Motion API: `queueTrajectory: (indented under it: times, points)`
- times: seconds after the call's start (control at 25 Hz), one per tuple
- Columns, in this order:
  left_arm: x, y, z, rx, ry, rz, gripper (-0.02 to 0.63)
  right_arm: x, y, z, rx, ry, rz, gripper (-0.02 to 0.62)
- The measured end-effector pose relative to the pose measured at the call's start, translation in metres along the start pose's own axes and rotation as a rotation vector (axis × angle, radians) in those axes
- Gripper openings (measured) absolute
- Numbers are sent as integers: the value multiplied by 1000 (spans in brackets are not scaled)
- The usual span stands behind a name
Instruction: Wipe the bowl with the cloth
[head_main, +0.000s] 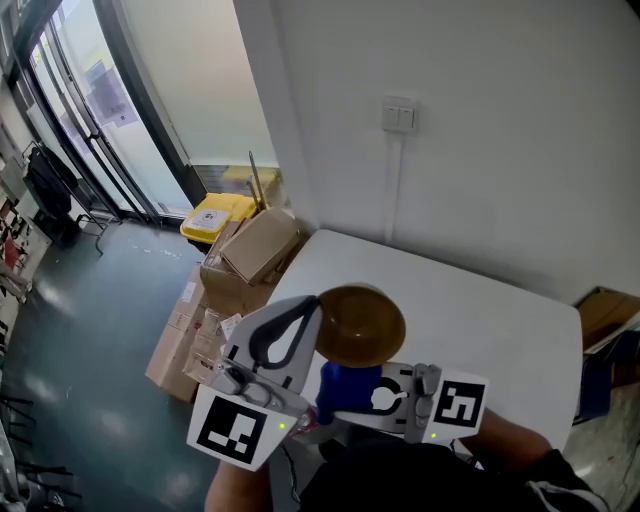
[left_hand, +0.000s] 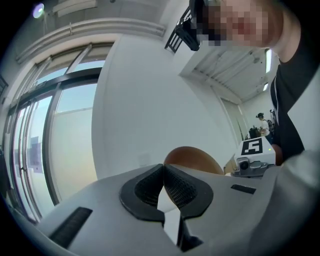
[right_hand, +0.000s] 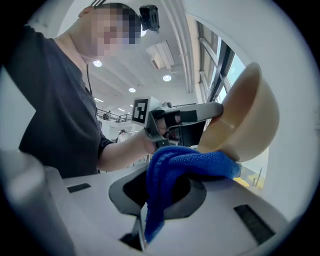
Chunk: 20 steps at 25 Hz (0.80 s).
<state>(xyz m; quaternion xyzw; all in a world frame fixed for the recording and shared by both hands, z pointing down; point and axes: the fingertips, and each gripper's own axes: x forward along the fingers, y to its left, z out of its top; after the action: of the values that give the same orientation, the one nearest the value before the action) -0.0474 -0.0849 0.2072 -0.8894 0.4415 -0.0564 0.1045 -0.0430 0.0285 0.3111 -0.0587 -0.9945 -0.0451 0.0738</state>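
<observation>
The left gripper (head_main: 318, 303), lower centre of the head view, is clamped tight on the tilted bowl's (head_main: 362, 325) rim. Just below it, the right gripper (right_hand: 159, 192) pinches the cloth (right_hand: 192, 162), which touches the bowl's outside.

left hand-held gripper (left_hand: 164, 169): jaws pinched together | bowl (left_hand: 192, 156): brown, at jaw tips | wall (left_hand: 135, 110): white, behind

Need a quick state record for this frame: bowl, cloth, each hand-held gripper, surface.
bowl: brown, tilted, held in the air over the table
cloth: blue, touching the bowl's outside near its base
left hand-held gripper: shut on the bowl's rim
right hand-held gripper: shut on the cloth
table: white
</observation>
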Motion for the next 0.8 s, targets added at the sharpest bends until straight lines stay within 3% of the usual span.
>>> queueTrajectory:
  times: [0.28,0.36,0.48,0.8]
  points:
    - [17,8,-32,-80,55,31,14,-22,5,-16,46,-5,-6,43]
    - [22,7,-42,-112,72,29,14,-34,3,-14,74,-62,-32,43]
    - [28,7,-62,-153,95,23,14,-57,-5,-21,151,-127,-94,43]
    - [24,-22,-125,-295,153,-33,14,-114,-22,-48,211,-62,-327,43]
